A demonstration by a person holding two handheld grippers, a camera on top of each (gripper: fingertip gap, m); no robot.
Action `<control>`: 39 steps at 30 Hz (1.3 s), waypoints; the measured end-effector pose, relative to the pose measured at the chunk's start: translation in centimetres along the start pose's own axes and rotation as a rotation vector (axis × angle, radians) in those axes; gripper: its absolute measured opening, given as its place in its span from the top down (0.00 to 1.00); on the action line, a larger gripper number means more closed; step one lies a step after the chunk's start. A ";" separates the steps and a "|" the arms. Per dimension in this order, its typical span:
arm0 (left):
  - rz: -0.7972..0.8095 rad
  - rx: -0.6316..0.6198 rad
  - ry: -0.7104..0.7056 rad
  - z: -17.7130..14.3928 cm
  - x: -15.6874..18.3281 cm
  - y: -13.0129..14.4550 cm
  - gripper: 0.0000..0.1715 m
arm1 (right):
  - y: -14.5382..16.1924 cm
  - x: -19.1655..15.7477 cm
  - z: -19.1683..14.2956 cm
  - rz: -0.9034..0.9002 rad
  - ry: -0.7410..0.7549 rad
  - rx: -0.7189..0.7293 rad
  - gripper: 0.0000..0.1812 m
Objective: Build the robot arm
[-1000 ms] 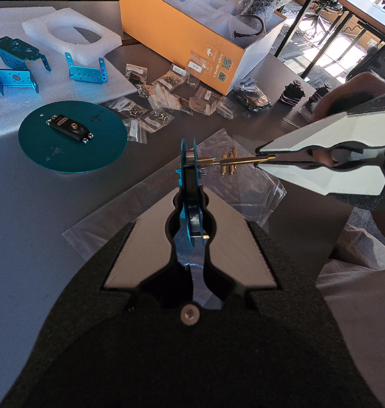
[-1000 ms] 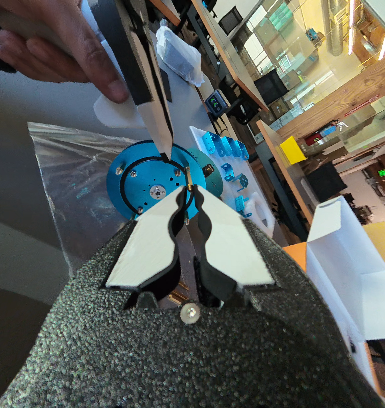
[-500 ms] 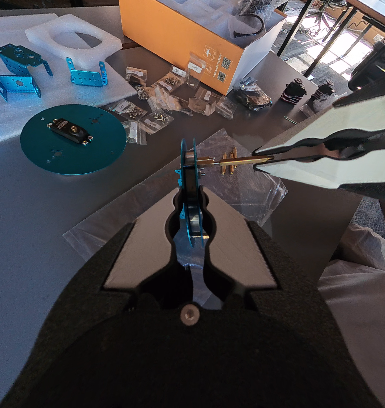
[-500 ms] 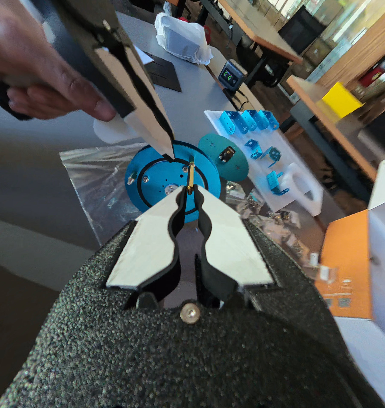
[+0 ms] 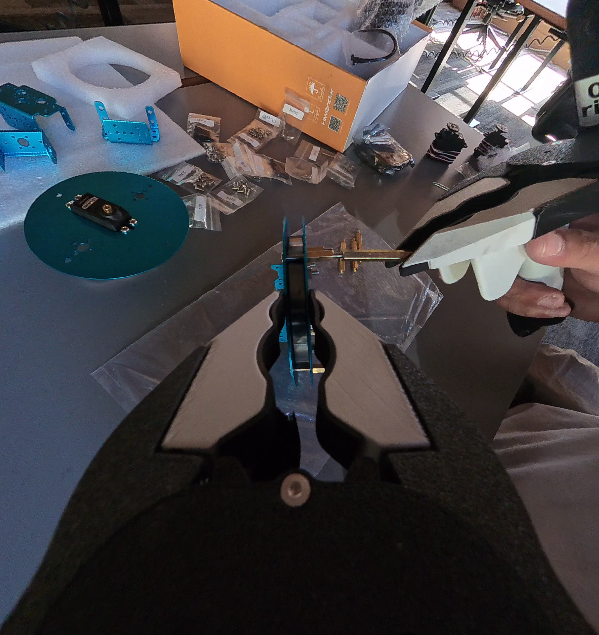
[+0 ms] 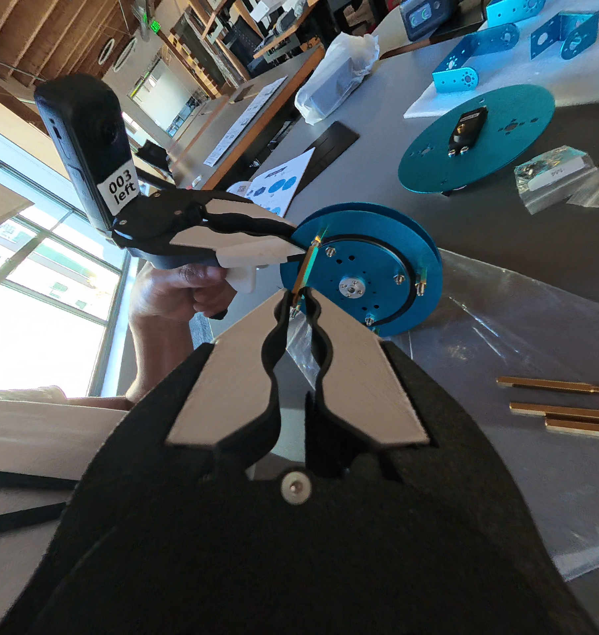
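Left gripper [image 5: 294, 302]: fingers pressed together on the rim of the blue disc assembly [image 5: 295, 292], which stands on edge at frame centre over a clear plastic bag [image 5: 377, 302] on the grey table [image 5: 68, 336]. Grip and disc position match the earlier frames.

Right gripper [image 6: 296, 300]: fingers clamped on the near end of a brass standoff [image 6: 305, 269]. In the left wrist view this standoff [image 5: 370, 255] lies level from the gripper tips [image 5: 404, 263] at centre right to the disc's right face, where its far end meets the hardware there. One second ago it sat the same way.

Change noted: the right gripper has rolled about the standoff's axis. In the left wrist view its white underside and the holding hand [image 5: 573, 271] now show at right; earlier both finger faces showed side by side. The right wrist view has tilted accordingly, with the disc face [image 6: 360, 275] now at centre and the left gripper [image 6: 291, 240] entering from the left.

Surroundings: loose brass standoffs [image 6: 562, 412] lie on the bag at lower right of the right wrist view. A teal plate [image 5: 105, 225] carrying a black servo [image 5: 100, 213] lies at left, with an orange box [image 5: 267, 58] at upper centre.
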State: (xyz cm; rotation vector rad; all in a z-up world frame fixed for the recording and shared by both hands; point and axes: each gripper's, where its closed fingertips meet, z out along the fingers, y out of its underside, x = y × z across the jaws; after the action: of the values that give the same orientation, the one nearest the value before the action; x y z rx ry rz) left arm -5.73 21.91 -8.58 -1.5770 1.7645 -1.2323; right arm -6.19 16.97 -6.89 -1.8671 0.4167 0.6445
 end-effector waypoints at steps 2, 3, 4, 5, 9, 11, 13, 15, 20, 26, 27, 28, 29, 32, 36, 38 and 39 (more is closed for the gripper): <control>0.002 -0.001 0.000 0.0 0.0 0.0 0.93 | -0.1 0.1 0.0 -0.040 0.025 -0.001 0.97; 0.002 -0.001 0.000 0.0 0.0 0.0 0.93 | -0.2 0.3 -0.1 -0.077 0.052 -0.002 0.97; 0.001 -0.001 0.000 0.0 0.0 0.0 0.93 | -0.4 0.4 -0.1 -0.124 0.084 -0.006 0.97; -0.001 0.000 0.000 0.0 -0.1 0.0 0.93 | -0.4 0.5 -0.1 -0.174 0.117 -0.023 0.98; -0.011 0.004 -0.004 0.0 -0.1 0.0 0.93 | -0.7 0.9 -0.4 -0.398 0.279 -0.087 0.98; -0.005 0.003 -0.005 0.0 0.1 0.0 0.93 | -0.7 0.8 -0.5 -0.524 0.352 -0.122 0.98; -0.007 0.005 0.004 0.0 0.2 0.1 0.93 | -0.7 0.7 -0.7 -0.635 0.390 -0.151 0.98; -0.007 0.005 0.008 0.0 0.4 0.1 0.93 | -0.7 1.0 -1.0 -0.773 0.454 -0.171 0.98; -0.005 0.001 -0.029 0.1 0.2 0.0 0.93 | -0.5 1.4 -1.0 -0.884 0.572 -0.195 0.98; -0.016 0.006 -0.096 -1.1 -0.5 0.2 0.94 | 0.3 2.1 -2.7 -0.336 0.224 -0.104 0.98; -0.007 0.001 -0.115 -1.5 -0.7 0.3 0.94 | 1.2 3.6 -2.9 -0.360 0.255 -0.162 0.98; -0.001 0.000 -0.132 -2.0 -0.8 0.3 0.94 | 2.3 4.9 -3.0 -0.384 0.278 -0.224 0.98; -0.002 0.001 -0.147 -2.6 -1.1 0.3 0.94 | 3.1 5.8 -2.9 -0.407 0.282 -0.269 0.98; -0.026 0.011 -0.166 -4.1 -2.0 0.3 0.94 | 4.4 6.8 -1.6 -0.428 0.235 -0.347 0.98; -0.064 0.015 -0.214 -5.3 -3.9 0.9 0.94 | 5.5 8.2 -0.1 -0.515 0.227 -0.435 0.97; -0.076 0.026 -0.223 -5.7 -4.3 1.1 0.94 | 6.1 8.5 0.2 -0.533 0.213 -0.470 0.97; -0.083 0.032 -0.219 -5.9 -4.4 1.2 0.94 | 6.4 8.7 0.3 -0.534 0.212 -0.489 0.97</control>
State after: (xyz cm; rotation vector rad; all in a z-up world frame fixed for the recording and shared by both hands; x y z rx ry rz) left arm -10.17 27.79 -7.68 -1.7110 1.5487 -1.0735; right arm -2.93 14.99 -17.06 -2.3928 -0.1318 0.1879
